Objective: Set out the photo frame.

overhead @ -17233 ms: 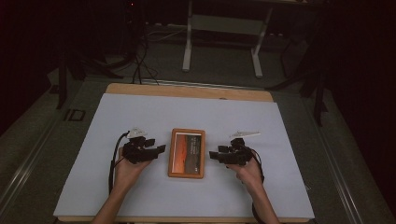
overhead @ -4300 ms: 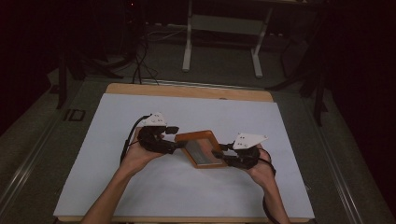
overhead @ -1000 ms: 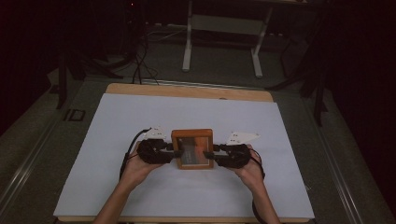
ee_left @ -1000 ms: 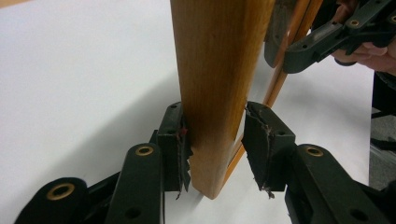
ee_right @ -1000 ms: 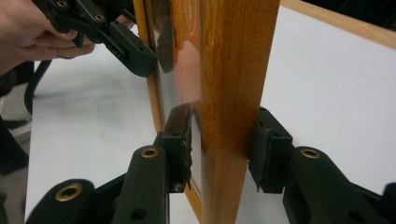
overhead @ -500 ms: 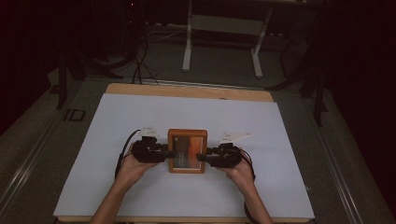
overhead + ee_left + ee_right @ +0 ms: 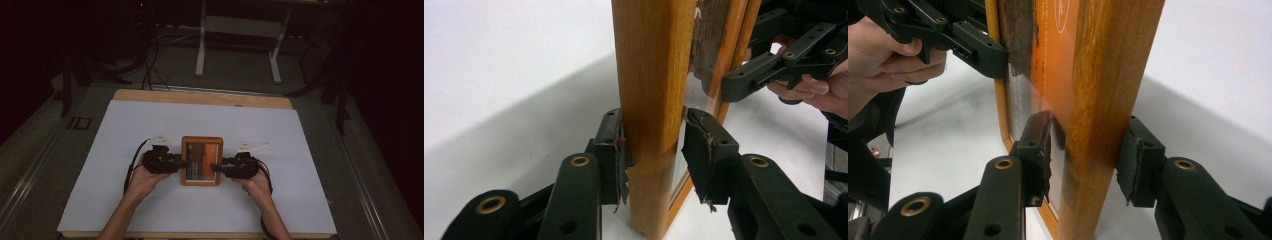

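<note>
The rectangular wooden picture frame (image 7: 201, 161), orange-brown with a smooth varnished grain, sits near the middle of the white table cover (image 7: 200, 125), slightly toward the person's side. It encloses a glazed panel carrying an orange print with a dark, rough-looking band.

The left gripper (image 7: 176, 163), black and jointed with brass-coloured rivets, meets the frame's left rail. In the left gripper view its worn, frayed pads (image 7: 618, 152) sit against both faces of the rail (image 7: 651, 100); the jaws are clamped on the wood. The right gripper (image 7: 218, 168) takes the opposite rail. In the right gripper view one pad (image 7: 1040, 150) lies on the glass side and the other on the outer wood face, with the jaws having just eased slightly wider; contact with the rail (image 7: 1108, 100) still appears on both sides.

The high view gives the frame's position, both hands and the trailing cables. The gripper views add the torn pad lining, the wood grain and the reflective glass, and each shows the other gripper (image 7: 774, 65) at the far rail.

The wooden table edge (image 7: 200, 97) borders the cover at the far side.
</note>
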`<state>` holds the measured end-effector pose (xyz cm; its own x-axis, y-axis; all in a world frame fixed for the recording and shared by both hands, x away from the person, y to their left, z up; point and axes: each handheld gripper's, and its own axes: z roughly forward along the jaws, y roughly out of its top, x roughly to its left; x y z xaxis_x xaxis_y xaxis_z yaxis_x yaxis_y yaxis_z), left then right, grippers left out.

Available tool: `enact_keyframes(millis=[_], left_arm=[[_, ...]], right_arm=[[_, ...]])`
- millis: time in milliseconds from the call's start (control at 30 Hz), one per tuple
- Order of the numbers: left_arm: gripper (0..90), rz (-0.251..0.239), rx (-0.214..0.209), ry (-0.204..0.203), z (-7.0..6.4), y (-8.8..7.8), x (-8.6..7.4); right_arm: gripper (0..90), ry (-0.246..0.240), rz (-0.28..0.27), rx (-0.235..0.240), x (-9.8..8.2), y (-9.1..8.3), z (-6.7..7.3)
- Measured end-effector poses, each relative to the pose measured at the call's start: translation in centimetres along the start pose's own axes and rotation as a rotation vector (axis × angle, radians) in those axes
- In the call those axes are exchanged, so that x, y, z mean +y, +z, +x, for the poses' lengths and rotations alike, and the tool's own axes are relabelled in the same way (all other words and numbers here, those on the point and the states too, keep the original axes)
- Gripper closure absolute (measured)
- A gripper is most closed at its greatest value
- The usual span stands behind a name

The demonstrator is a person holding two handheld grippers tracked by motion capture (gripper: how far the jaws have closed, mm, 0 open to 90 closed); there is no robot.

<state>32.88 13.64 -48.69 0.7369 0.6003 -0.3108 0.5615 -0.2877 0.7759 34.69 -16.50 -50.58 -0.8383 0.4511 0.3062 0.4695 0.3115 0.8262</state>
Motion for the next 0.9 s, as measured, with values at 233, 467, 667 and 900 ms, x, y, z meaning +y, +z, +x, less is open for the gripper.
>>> enact_keyframes(millis=[233,467,667,900], left_arm=[[60.3,0.010,0.014,0.000,-0.1,0.2,0.1],[47.3,0.023,0.018,-0.010,0.0,-0.1,0.1],[45.3,0.011,0.060,-0.001,0.2,-1.2,0.2],[44.4,-0.042,0.131,0.025,0.0,-3.2,0.5]], right_arm=[[55.4,-0.003,0.000,-0.001,0.0,0.1,-0.1],[41.5,-0.008,-0.017,-0.001,0.0,-0.3,-0.3],[37.4,-0.037,-0.018,-0.020,0.2,-1.5,-0.2],[34.4,-0.050,-0.032,-0.051,0.3,-3.6,-0.5]])
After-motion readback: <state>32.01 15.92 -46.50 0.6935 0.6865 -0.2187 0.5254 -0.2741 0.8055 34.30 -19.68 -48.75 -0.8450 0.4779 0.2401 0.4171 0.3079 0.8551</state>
